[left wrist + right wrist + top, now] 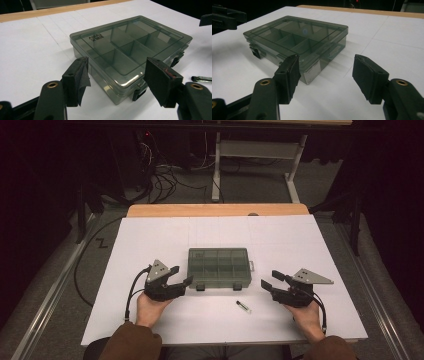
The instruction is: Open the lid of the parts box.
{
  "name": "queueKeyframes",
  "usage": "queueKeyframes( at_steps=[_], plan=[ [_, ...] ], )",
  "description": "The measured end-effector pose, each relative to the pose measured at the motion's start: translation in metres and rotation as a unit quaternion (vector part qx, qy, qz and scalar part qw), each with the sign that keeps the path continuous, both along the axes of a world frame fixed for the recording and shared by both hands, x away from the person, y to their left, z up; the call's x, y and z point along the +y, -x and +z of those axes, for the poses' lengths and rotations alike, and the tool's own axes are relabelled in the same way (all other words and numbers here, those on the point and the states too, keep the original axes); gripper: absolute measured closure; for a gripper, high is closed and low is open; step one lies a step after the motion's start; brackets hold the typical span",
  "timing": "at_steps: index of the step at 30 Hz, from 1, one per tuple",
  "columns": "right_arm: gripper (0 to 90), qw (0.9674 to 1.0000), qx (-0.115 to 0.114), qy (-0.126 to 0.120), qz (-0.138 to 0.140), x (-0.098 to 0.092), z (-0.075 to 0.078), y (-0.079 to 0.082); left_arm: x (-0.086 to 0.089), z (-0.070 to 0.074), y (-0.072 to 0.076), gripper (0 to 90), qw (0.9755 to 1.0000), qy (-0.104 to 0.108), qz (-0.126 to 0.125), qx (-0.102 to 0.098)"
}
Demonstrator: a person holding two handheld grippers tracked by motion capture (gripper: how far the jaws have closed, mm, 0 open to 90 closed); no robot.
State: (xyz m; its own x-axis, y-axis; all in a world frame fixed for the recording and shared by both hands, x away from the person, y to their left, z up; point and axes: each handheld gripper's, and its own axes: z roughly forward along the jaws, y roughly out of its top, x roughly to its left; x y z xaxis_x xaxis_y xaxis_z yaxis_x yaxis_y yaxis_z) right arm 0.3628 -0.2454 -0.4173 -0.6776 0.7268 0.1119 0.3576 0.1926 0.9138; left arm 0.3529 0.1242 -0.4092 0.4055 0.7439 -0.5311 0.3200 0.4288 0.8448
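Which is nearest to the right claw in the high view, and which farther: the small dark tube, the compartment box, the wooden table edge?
From the right claw, by the high view:
1. Small dark tube: on the white table just below-left of the claw, loose.
2. Compartment box: in the table's middle, lid closed, left of the claw.
3. Wooden table edge: along the far side, behind the box.

Left gripper at bottom of frame, two black jaws wide apart, nothing between pads. Dark see-through box in middle, lid down, little rooms inside. Near corner of box sits just past jaws, not touching. Black clips on box front. Small thin stick at right edge, lying on white table. Wood strip along top left.
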Motion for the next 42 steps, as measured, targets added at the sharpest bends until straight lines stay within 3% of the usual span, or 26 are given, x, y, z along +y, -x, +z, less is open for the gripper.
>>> queueKeyframes(
  at_steps=[10, 15, 20, 23, 26, 29, 33, 35, 39, 42],
  plan=[
    [48.0, 0.9988, 0.043, 0.022, 0.012, 0.007, 0.003, -0.006, -0.001, 0.004, -0.005, 42.1, 0.9995, -0.006, -0.004, 0.029],
    [52.9, 0.996, 0.077, 0.039, 0.022, 0.009, 0.008, -0.01, -0.002, 0.006, -0.007, 44.2, 0.9987, -0.015, -0.007, 0.047],
    [55.5, 0.9939, 0.095, 0.049, 0.028, 0.01, 0.012, -0.013, -0.001, 0.008, -0.008, 45.1, 0.9973, -0.025, -0.01, 0.068],
    [58.0, 0.9927, 0.1, 0.058, 0.035, 0.011, 0.014, -0.015, 0.0, 0.01, -0.007, 46.3, 0.9964, -0.038, -0.015, 0.074],
    [62.1, 0.9906, 0.109, 0.071, 0.042, 0.012, 0.016, -0.016, 0.0, 0.012, -0.005, 52.1, 0.9963, -0.048, -0.023, 0.067],
    [69.1, 0.9868, 0.118, 0.099, 0.052, 0.016, 0.018, -0.018, -0.002, 0.013, -0.005, 58.1, 0.9937, -0.068, -0.032, 0.083],
    [75.4, 0.9845, 0.12, 0.113, 0.06, 0.019, 0.02, -0.019, -0.003, 0.014, -0.006, 61.2, 0.9907, -0.091, -0.035, 0.095],
    [79.6, 0.9837, 0.116, 0.121, 0.065, 0.021, 0.021, -0.019, -0.003, 0.015, -0.006, 63.3, 0.9892, -0.1, -0.034, 0.101],
    [88.5, 0.9787, 0.123, 0.145, 0.079, 0.026, 0.023, -0.02, -0.003, 0.015, -0.009, 67.4, 0.9843, -0.113, -0.035, 0.13],
    [90.0, 0.9763, 0.127, 0.154, 0.083, 0.028, 0.023, -0.021, -0.003, 0.015, -0.009, 70.6, 0.9824, -0.122, -0.039, 0.136]
  ],
)
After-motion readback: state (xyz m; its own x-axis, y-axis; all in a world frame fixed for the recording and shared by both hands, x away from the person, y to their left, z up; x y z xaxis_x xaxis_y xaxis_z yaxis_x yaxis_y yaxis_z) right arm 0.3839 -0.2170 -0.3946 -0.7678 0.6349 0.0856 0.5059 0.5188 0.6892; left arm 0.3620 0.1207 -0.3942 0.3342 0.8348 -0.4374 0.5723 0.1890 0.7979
